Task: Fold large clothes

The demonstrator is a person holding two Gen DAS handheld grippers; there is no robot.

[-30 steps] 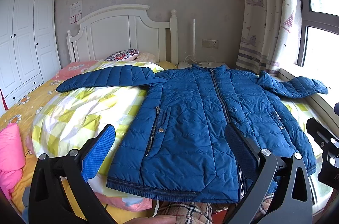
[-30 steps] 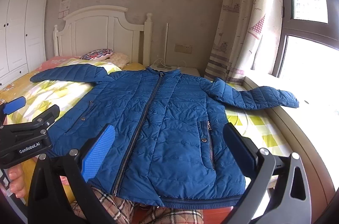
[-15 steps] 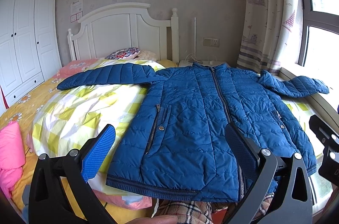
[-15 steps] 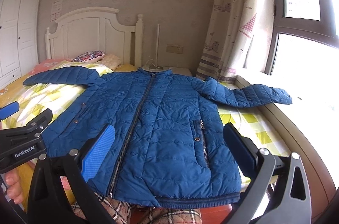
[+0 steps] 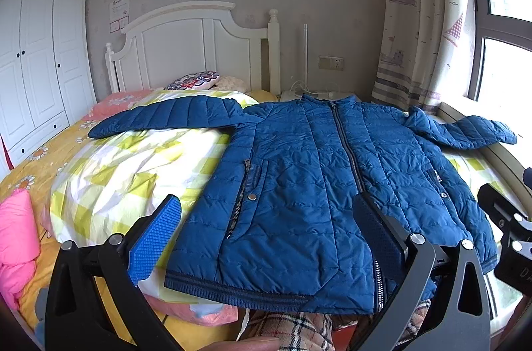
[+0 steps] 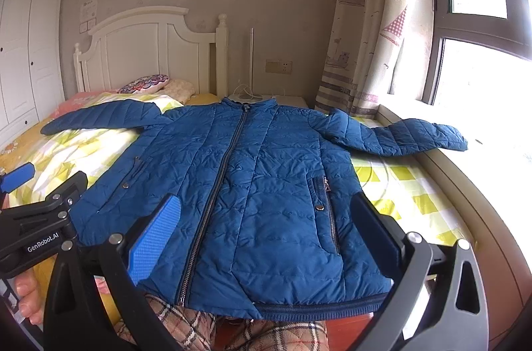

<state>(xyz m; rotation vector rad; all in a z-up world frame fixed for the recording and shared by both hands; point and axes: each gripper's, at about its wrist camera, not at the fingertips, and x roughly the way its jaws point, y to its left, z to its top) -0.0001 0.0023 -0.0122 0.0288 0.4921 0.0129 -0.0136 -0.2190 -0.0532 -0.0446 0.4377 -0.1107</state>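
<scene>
A blue quilted jacket lies flat on the bed, zipped, front up, hem toward me and both sleeves spread out sideways. Its left sleeve rests on the checked quilt; its right sleeve reaches onto the window sill. My left gripper hovers open above the hem's left half, nothing between its blue pads. My right gripper is open too, over the hem's right half. The left gripper's body shows at the left edge of the right wrist view, held by a hand.
The bed carries a yellow-green checked quilt, a pink bundle at the left and pillows by the white headboard. A white wardrobe stands left. Curtain, window and sill run along the right. Plaid trousers lie below the hem.
Both views have shifted slightly: the right gripper swung a little to the right and tipped upward. The jacket has not moved and both grippers stay open.
</scene>
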